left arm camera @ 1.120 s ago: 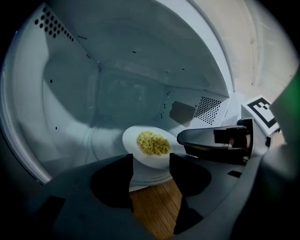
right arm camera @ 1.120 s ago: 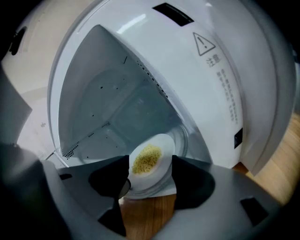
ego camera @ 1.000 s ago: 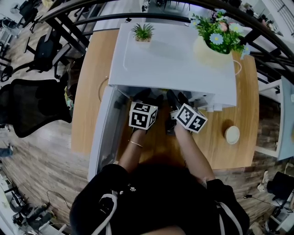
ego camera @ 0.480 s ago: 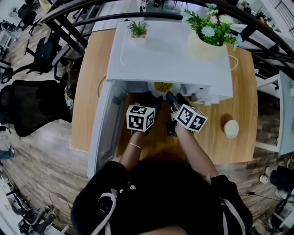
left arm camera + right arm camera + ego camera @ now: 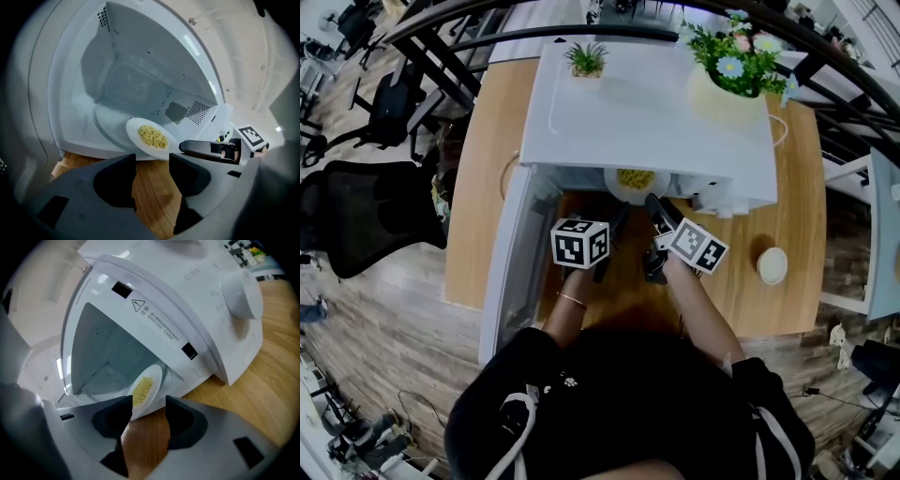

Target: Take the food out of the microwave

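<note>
The white microwave [image 5: 647, 112] stands on the wooden table [image 5: 478, 187] with its door [image 5: 511, 272] swung open to the left. A white plate of yellow food [image 5: 635, 180] pokes out of the cavity over its front sill. In the right gripper view the plate's rim [image 5: 144, 389] sits between the jaws of my right gripper [image 5: 147, 404], which is shut on it. From the left gripper view that right gripper [image 5: 183, 146] meets the plate [image 5: 150, 137] at its right edge. My left gripper [image 5: 152, 161] hangs open just below the plate, only wood in its gap.
A small potted plant [image 5: 588, 59] and a flower pot [image 5: 736, 70] stand on top of the microwave. A small round white object [image 5: 772, 267] lies on the table to the right. A black office chair [image 5: 356, 220] stands on the floor to the left.
The plate has come out of the microwave's mouth, from hidden to clearly showing. Both grippers have drawn back toward me a little.
</note>
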`<state>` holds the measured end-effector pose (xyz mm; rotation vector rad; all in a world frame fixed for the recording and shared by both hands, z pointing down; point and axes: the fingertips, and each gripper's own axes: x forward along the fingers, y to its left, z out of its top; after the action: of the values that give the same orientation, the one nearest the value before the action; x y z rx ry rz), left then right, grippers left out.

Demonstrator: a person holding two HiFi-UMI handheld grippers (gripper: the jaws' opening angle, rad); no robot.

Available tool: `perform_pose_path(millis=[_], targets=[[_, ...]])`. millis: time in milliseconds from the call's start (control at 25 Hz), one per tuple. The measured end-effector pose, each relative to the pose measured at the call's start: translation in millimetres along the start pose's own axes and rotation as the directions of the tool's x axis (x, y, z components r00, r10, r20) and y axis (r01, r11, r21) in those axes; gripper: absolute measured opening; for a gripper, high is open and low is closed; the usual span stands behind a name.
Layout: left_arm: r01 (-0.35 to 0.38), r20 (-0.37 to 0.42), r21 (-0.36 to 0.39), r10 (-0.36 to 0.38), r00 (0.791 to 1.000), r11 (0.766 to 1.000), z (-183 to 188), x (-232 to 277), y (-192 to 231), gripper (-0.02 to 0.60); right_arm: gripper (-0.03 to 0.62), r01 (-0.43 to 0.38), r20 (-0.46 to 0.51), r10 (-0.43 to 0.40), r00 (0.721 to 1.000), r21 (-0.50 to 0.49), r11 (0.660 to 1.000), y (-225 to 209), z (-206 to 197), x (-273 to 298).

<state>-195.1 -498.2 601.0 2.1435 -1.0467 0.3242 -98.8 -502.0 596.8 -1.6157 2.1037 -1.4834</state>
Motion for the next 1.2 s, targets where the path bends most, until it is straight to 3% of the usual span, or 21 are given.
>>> perform_pose_path(millis=[160, 360, 480, 720, 1200], targets=[[0.035, 0.019, -0.088, -0.034, 0.999, 0.996, 1.1, 7.4, -1.9, 0.219, 0.207, -0.036, 0.001, 0.036, 0.999, 0.083, 0.996, 3.2, -1.2, 6.4], [0.081, 0.038, -0.187, -0.075, 0.996, 0.979, 2.9, 8.5, -2.9, 0.207, 0.138, -0.069, 0.018, 0.068, 0.998, 0.138, 0.988, 7.2, -1.9, 12.2], [0.088, 0.036, -0.205, -0.083, 0.996, 0.975, 1.7, 9.6, -4.2, 0.203, 0.071, -0.073, 0.009, 0.072, 0.997, 0.150, 0.986, 5.0, -6.3, 13.1], [0.135, 0.048, -0.252, -0.127, 0.991, 0.958, 4.6, 5.4, -8.5, 0.132, 0.063, -0.091, 0.047, 0.086, 0.995, 0.128, 0.988, 10.0, -6.3, 8.3], [0.190, 0.031, -0.169, -0.188, 0.982, 0.967, 5.3, -12.4, -28.9, 0.121, 0.074, -0.092, 0.108, 0.077, 0.991, 0.131, 0.987, 18.0, -8.5, -20.0]])
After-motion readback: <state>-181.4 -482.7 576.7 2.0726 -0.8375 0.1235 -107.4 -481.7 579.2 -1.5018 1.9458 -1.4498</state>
